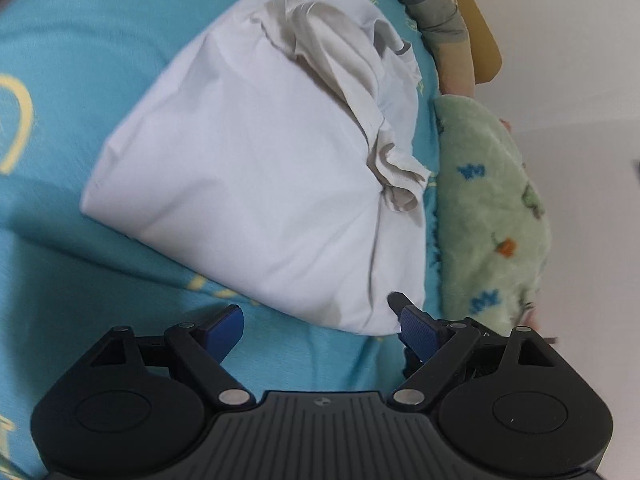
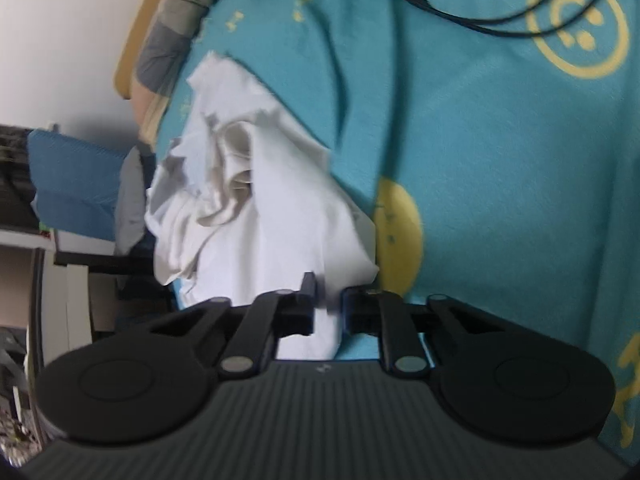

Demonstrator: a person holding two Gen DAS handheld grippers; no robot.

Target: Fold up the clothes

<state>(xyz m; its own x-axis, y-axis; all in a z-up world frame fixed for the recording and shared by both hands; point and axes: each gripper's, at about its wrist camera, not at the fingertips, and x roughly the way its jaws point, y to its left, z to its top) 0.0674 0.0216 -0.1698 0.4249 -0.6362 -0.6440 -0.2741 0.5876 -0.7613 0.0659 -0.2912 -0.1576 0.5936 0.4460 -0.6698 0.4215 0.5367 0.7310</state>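
A white garment (image 1: 256, 184) lies partly folded on the teal bedspread (image 1: 80, 60), with a crumpled beige-white part (image 1: 360, 92) bunched along its right side. My left gripper (image 1: 320, 324) is open and empty just in front of the garment's near edge. In the right wrist view my right gripper (image 2: 328, 304) is shut on the near edge of the white garment (image 2: 264, 216), which rises crumpled ahead of the fingers.
A green fleece blanket (image 1: 492, 216) lies right of the garment. A grey-striped pillow (image 1: 436, 4) and wooden headboard (image 1: 484, 36) are beyond. A black cable (image 2: 460, 16) lies on the bedspread (image 2: 500, 160). Furniture and a blue item (image 2: 68, 184) stand beside the bed.
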